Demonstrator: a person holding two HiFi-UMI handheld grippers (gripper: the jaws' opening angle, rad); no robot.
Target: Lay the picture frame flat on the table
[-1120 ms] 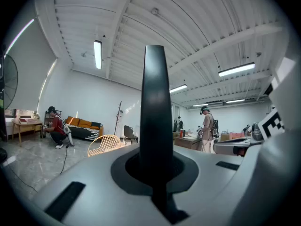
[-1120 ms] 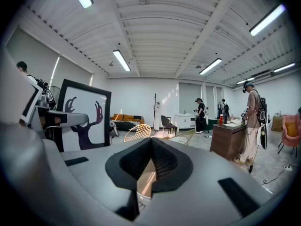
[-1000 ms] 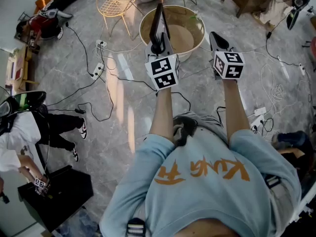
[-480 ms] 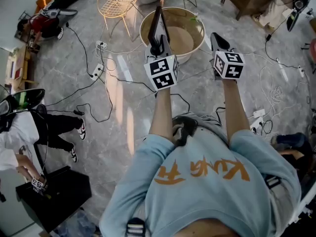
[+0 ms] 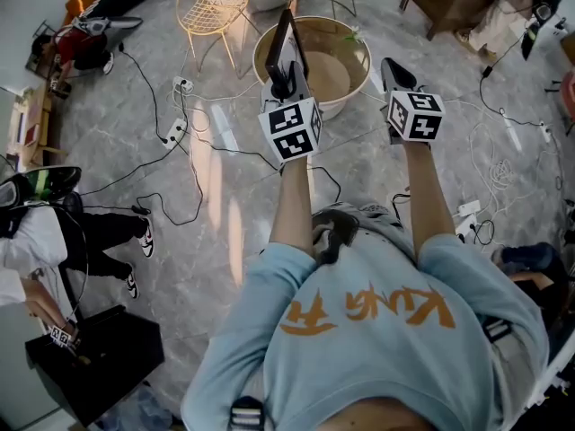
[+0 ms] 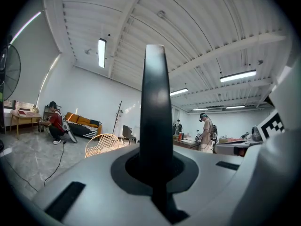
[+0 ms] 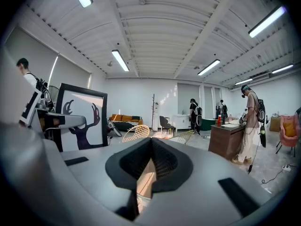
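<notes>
Floored throughout in grey marbled tile point(image 5: 225, 268), crossed by pale streaks of light and strewn with black cables point(image 5: 190, 215) and a white power strip point(image 5: 177, 128). Roofed by a white ribbed ceiling point(image 7: 155, 27) hung with long tube lights point(image 7: 121, 60), all lit. Walled in plain white point(image 6: 94, 98). Furnished along the far wall with an orange sofa point(image 6: 83, 122), a thin coat stand point(image 7: 153, 109) and a dark chair point(image 7: 164, 124); nearer, with a yellow wire chair point(image 5: 208, 3) and a brown wooden desk point(image 7: 225, 142). Held a standing fan point(image 6: 14, 72) at the left and a pink seat point(image 7: 288, 131) at the far right. Also held a black case point(image 5: 94, 375) on the floor.
</notes>
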